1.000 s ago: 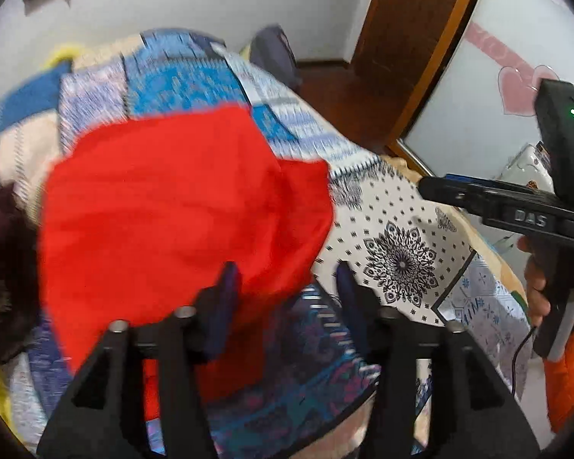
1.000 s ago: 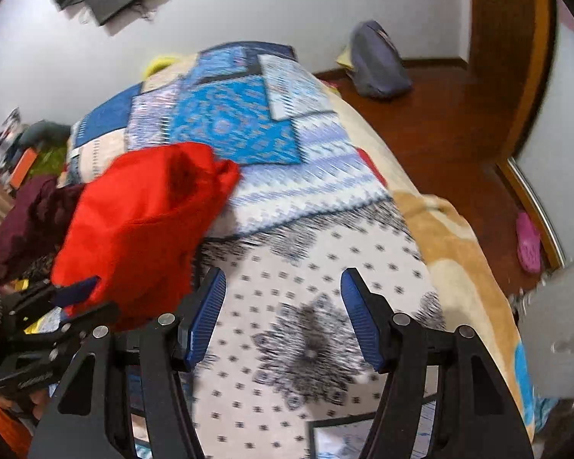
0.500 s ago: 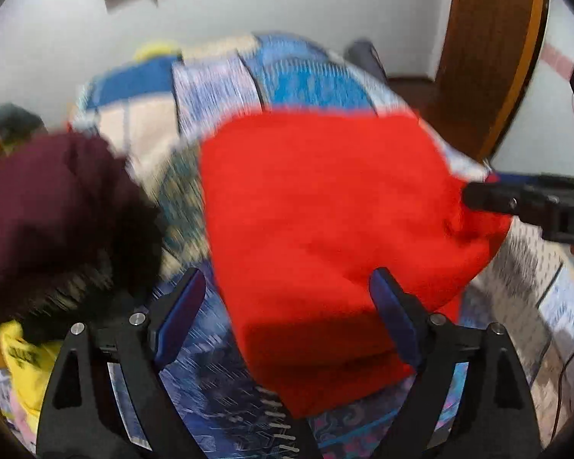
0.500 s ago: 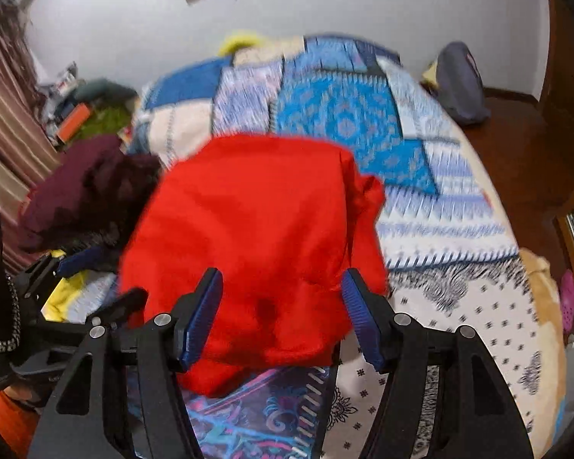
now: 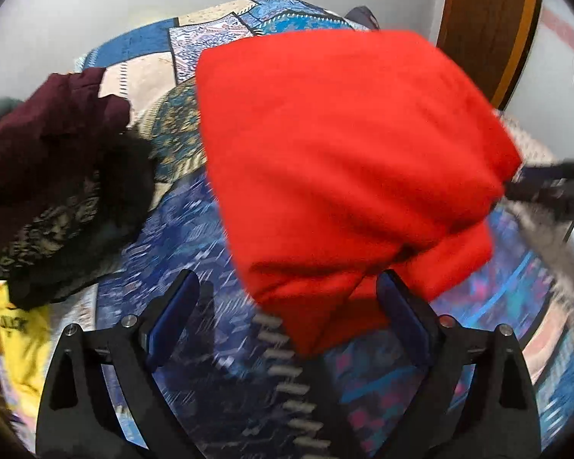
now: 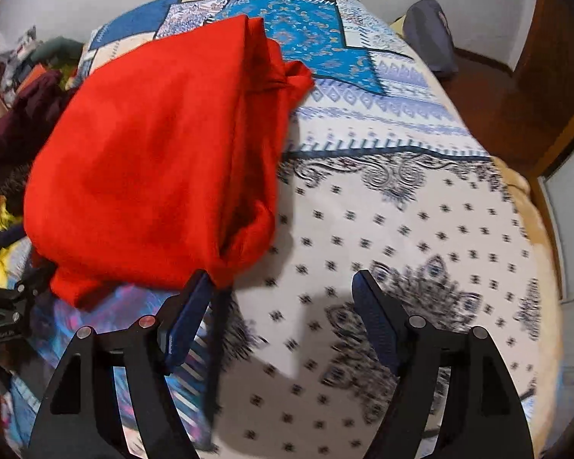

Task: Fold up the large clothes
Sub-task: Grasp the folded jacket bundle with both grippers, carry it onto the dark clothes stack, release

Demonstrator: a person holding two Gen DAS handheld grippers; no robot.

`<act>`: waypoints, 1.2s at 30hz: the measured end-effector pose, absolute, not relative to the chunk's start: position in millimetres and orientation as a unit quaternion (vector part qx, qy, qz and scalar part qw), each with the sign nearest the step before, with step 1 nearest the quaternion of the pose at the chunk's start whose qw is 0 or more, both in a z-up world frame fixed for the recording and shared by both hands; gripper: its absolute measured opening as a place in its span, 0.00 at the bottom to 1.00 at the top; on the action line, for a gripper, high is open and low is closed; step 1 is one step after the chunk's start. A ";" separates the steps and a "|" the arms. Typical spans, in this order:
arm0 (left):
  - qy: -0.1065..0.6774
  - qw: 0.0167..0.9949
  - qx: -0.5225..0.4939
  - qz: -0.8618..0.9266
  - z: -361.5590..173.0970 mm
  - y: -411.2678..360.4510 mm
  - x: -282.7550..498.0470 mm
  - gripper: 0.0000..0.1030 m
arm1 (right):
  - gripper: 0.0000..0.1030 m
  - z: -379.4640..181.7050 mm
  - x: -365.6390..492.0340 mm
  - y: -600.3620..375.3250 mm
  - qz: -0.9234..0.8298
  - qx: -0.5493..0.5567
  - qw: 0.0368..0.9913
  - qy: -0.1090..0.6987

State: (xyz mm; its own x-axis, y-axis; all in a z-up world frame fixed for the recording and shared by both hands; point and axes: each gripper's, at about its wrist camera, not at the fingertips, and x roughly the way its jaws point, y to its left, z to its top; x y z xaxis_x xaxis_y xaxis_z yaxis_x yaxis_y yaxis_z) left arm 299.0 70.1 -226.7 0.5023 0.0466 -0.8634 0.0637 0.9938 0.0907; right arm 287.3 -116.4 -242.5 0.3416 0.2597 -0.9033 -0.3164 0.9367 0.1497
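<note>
The bed (image 6: 421, 199) fills most of the room ahead of both grippers, covered by a patchwork bedspread (image 5: 195, 237) in blue, turquoise and cream panels, with a white stretch printed in small dark motifs lying directly beyond the right gripper (image 6: 283, 298). On that spread sits the red garment (image 5: 336, 153), folded over into a thick, roughly squared bundle; it lies ahead of the left gripper (image 5: 287, 302), with its near corner reaching down between the two blue pads, and it lies up and to the left of the right gripper, its lower fold hanging right at the tip of that gripper's left finger (image 6: 189, 313). The left gripper's jaws are spreading apart, and although the cloth's corner sits in the gap, neither pad presses on it. The right gripper's jaws are likewise widening, with only the white printed spread showing between them; whether the left pad actually touches the red cloth I cannot tell through the blur. Off to the left of the left gripper lies a heap of dark maroon clothes (image 5: 46, 145) with a black lacy piece on its near side, and a yellow garment (image 5: 23, 340) just below it by the bed's edge. Far beyond the right gripper, past the bed's far corner, a grey bag (image 6: 432, 38) rests on the brown wooden floor (image 6: 493, 103) against the white wall.
</note>
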 end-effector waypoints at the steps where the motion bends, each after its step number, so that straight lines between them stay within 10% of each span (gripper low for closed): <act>1: 0.495 0.867 0.056 -0.004 -225.6 72.4 294.0 0.92 | 0.71 -239.5 286.4 -117.4 0.176 -0.026 0.820 0.544; 19: 0.404 0.914 -0.026 0.020 -143.8 121.6 306.1 0.92 | 0.71 -170.4 307.4 -105.5 0.228 0.035 0.858 0.460; 36: 0.499 0.822 -0.260 -0.086 -230.4 153.0 397.4 0.92 | 0.74 -262.9 395.2 -94.4 0.297 0.199 0.743 0.566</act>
